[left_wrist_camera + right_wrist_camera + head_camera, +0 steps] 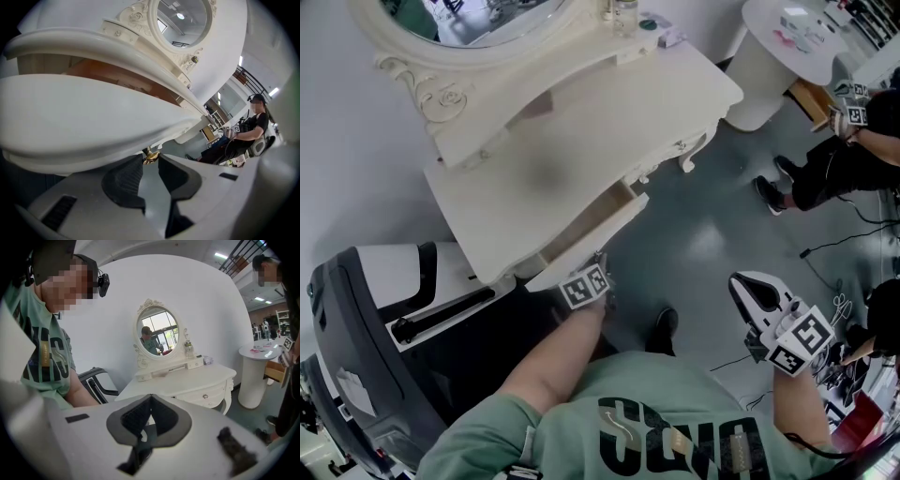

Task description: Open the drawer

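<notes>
Drawer knob (151, 156) half hidden (between left tongs (150, 160))

Knob (151, 156) between jaws of left gripper (150, 161), drawer (591, 228) ahead, mirror (478, 19) beyond, chair (375, 319) to its left, right gripper (741, 283) well right.

Head view: an oval mirror in a carved white frame (431, 94) sits at 11 o'clock, with a small clear glass bottle (625, 14) at 12. A black-and-white padded chair (366, 319) is at 8 o'clock and a round white pedestal table (778, 56) at 1. A person in black clothing (844, 164) is at 3 o'clock, with black cables (825, 246) on the glossy grey floor (712, 234) nearby.
</notes>
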A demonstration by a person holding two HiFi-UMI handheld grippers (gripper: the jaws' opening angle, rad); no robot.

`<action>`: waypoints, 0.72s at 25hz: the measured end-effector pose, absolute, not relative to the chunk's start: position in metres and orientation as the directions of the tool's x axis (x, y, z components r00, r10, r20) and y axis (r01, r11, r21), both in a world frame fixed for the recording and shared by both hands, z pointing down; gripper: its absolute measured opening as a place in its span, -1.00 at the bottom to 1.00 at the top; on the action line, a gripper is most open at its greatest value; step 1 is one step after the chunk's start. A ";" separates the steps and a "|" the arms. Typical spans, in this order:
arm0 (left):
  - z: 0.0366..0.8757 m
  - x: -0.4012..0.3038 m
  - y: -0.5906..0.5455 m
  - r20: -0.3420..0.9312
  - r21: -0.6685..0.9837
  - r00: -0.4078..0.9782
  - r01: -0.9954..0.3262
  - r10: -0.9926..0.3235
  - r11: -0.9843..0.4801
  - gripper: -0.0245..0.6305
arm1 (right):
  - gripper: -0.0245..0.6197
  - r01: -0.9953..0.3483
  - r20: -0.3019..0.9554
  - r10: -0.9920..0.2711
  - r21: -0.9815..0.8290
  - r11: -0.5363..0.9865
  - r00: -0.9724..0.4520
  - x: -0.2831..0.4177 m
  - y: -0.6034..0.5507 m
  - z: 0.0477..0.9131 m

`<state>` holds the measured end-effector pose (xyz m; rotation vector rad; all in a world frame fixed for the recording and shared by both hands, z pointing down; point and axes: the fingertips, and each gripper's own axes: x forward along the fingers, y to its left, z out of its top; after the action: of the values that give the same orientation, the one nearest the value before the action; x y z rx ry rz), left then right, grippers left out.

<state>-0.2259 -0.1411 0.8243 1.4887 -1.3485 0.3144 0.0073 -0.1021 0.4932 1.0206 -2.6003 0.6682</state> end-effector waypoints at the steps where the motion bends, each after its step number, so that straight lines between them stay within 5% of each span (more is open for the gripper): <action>1: 0.824 -0.225 -0.140 0.757 0.508 0.330 -0.840 -0.564 0.189 -0.58 | -0.89 -0.695 0.403 -0.571 -0.319 0.645 -0.715 0.009 -0.101 0.493; 18: 0.824 -0.207 -0.116 0.758 0.520 0.342 -0.832 -0.556 0.196 -0.58 | -0.89 -0.675 0.383 -0.561 -0.316 0.667 -0.734 0.016 -0.095 0.491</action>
<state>-0.2074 -0.1163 0.8242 1.4790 -1.3312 0.3073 0.0165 -0.0952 0.4906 0.9938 -2.6303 0.6491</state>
